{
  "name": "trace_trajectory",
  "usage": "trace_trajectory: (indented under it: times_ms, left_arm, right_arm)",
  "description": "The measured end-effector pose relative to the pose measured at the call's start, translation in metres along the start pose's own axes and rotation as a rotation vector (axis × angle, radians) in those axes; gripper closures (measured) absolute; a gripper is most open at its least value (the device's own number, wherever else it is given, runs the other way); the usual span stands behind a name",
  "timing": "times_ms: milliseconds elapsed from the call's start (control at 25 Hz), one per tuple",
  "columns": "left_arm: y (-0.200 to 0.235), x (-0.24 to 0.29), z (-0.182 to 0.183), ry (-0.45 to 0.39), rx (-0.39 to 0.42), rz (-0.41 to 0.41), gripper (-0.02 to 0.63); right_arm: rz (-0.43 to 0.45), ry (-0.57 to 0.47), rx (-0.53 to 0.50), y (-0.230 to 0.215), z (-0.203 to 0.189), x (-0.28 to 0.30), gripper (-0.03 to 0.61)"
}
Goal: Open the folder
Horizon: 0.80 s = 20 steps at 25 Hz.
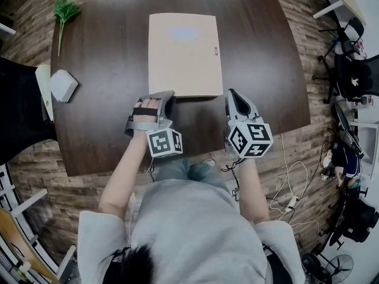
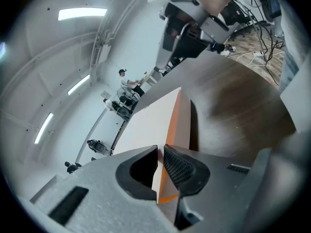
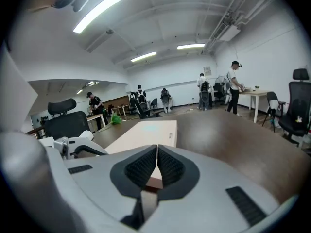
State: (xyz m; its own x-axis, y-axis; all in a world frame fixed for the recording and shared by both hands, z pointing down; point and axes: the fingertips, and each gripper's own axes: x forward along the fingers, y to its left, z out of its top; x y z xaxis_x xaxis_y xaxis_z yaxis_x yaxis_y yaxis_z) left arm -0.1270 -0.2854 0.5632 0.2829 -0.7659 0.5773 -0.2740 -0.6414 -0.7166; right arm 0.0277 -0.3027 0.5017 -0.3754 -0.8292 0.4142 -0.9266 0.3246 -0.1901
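While left tongs [image 2: 160, 149] pinch folder [image 1: 183, 55] edge, right tongs [image 3: 157, 150] pressed together, white box [image 1: 62, 86], leafy sprig [image 1: 65, 9] well aside

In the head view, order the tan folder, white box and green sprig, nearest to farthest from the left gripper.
1. Tan cardboard folder, in the left gripper.
2. White square box, left table edge.
3. Green leafy sprig, far-left corner.

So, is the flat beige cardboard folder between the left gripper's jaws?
Yes: the left gripper has both black pads pressed on the near corner of the flat beige cardboard folder.
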Motion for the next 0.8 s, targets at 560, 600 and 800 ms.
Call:
trace_trajectory:
  times_ms: [560, 600, 800]
  left_arm:
    - [-0.001, 0.001, 0.001, -0.021, -0.021, -0.024, 0.574]
    - [0.000, 0.001, 0.000, -0.028, -0.039, -0.023, 0.574]
    - [0.012, -0.005, 0.002, -0.080, -0.238, -0.036, 0.572]
  right_arm:
    - [-0.034, 0.169, 0.047, -0.024, -0.055, 0.046, 0.566]
    - [-0.035, 0.177, 0.043, -0.024, -0.055, 0.047, 0.566]
    - [-0.050, 0.210, -0.021, -0.023, -0.055, 0.048, 0.566]
